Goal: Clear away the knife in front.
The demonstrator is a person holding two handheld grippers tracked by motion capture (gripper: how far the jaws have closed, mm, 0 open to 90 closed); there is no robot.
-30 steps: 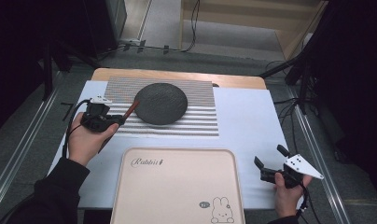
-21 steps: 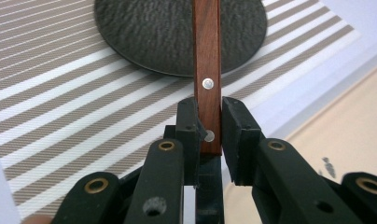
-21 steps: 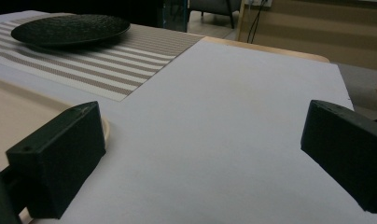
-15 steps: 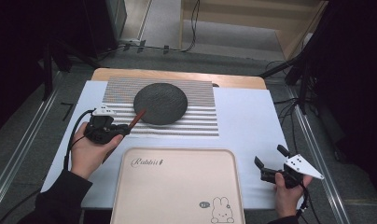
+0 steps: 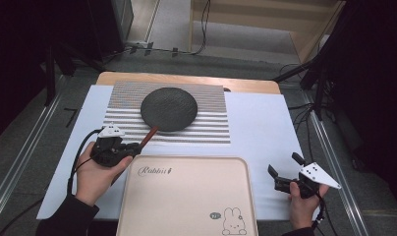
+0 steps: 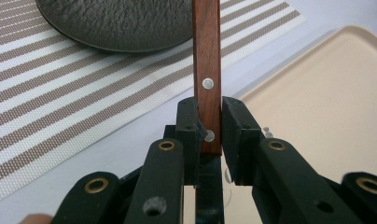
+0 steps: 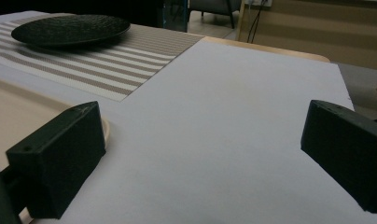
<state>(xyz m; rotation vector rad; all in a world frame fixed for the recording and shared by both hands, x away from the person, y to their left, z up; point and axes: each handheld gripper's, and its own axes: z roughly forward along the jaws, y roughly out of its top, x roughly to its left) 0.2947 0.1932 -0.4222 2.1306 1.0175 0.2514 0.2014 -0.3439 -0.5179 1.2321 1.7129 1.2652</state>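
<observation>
Your left hand-held gripper (image 5: pixel 132 147) sits at the left of the surface (image 5: pixel 258 123), just off the near left corner of the striped mat (image 5: pixel 206 110). Its jaws are clamped on a wooden handle (image 5: pixel 148 136) with two rivets. In the left gripper view the handle (image 6: pixel 206 65) stands upright between the pads and runs up toward the dark plate (image 6: pixel 121 23). From above, the handle slants from the gripper toward the plate's (image 5: pixel 168 108) near left rim; whatever is at its far end is hidden, so you cannot tell whether it touches the plate.

Close on your near side lies the beige tray (image 5: pixel 186 196) with the rabbit print; its far left corner is just beside the gripper and your left hand (image 5: pixel 96 172), so room there is tight. The tray's rim also shows at the right of the left gripper view.

The middle and right of the white sheet lie bare between mat, tray and right edge, giving free room.

Your right hand-held gripper (image 5: pixel 285 172) rests near the tray's right edge, well apart from the handle. Its jaws stand wide apart with nothing between them, pointing across the sheet toward the mat (image 7: pixel 107 63) and plate (image 7: pixel 70 29)
</observation>
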